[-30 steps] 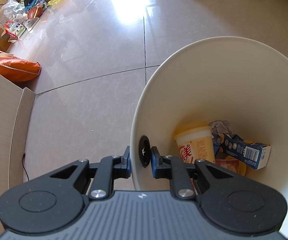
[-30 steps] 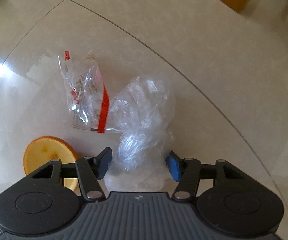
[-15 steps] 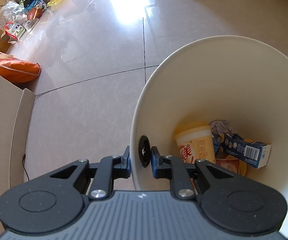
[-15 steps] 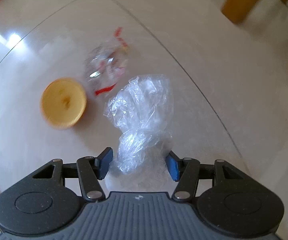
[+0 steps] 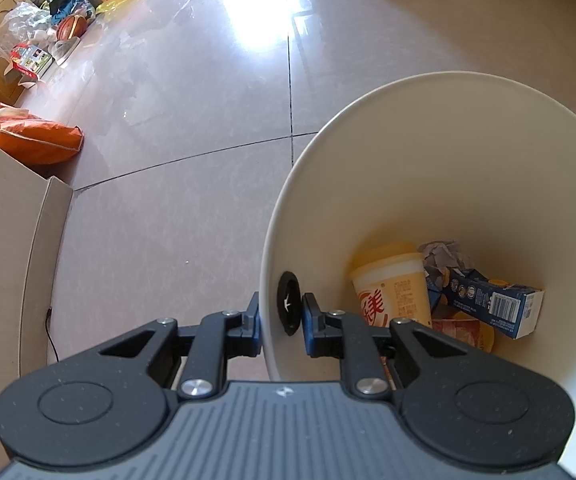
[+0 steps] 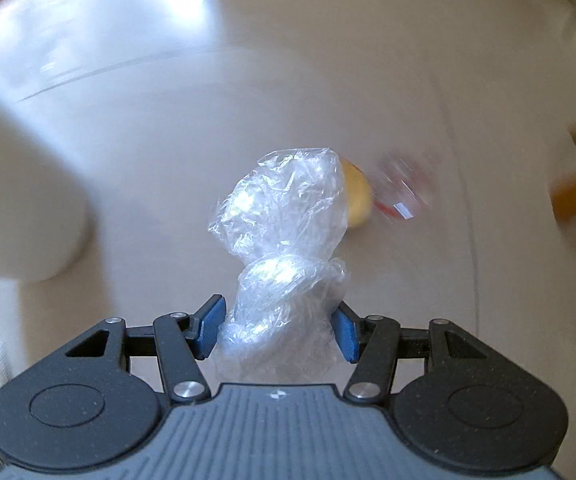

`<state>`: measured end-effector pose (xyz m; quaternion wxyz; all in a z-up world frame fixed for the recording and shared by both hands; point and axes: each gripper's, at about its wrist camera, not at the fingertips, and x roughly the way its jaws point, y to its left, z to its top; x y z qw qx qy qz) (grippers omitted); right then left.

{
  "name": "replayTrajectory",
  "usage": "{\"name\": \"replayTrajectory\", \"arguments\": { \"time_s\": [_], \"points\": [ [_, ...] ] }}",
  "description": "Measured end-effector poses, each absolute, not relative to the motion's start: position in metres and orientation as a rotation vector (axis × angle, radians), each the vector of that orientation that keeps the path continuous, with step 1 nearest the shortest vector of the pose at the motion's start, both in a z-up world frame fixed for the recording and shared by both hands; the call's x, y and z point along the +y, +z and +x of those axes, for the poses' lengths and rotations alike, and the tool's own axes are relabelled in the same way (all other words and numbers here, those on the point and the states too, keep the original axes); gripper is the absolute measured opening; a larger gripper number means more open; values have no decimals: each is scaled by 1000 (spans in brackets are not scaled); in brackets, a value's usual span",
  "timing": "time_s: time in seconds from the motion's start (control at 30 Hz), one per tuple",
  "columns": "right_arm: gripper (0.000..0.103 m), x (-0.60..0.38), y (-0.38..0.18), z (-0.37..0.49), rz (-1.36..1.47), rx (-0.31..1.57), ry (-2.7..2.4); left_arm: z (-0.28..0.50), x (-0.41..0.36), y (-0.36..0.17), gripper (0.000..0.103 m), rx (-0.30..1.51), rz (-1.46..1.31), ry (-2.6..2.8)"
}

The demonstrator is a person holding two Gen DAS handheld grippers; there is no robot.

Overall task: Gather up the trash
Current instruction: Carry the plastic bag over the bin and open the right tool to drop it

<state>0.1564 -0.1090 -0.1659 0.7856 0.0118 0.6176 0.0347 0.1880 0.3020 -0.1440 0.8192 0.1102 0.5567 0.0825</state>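
Only readable print is a big red Chinese character on the yellow cup (image 5: 391, 288) lying in the white bin (image 5: 427, 152), next to a blue carton (image 5: 491, 300) with a barcode. Left hand-held gripper (image 5: 280, 316) pinches the bin's rim at lower centre. Right hand-held gripper (image 6: 276, 328) squeezes a crumpled clear plastic bag (image 6: 284, 240), mid-frame above blurry floor; a yellow lid (image 6: 355, 200) sits behind it.

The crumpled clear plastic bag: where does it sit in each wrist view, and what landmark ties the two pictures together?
Left wrist: not in view; only the white bin, clamped at its rim by the left gripper.
Right wrist: centre, crumpled clear plastic bag held between the right gripper pads.
Shared landmark: the glossy tiled floor with its window glare.
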Motion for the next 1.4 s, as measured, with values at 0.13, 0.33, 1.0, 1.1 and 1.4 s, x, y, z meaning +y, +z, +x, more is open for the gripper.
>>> {"name": "replayTrajectory", "arguments": {
  "time_s": [0.13,0.33,1.0,1.1,1.4],
  "points": [
    [62,-51,-114,170,-81,1218,260,189,305,-143,17,1187,227,174],
    [62,23,-58,193,-119,1080,469,189,304,-143,17,1186,229,174],
    [85,136,-36,226,-146,987,686,189,309,-142,17,1186,210,166],
    [85,130,-38,226,-146,993,666,189,309,-142,17,1187,208,166],
    [86,94,-45,224,-149,982,597,189,309,-143,17,1187,205,167]
  ]
}}
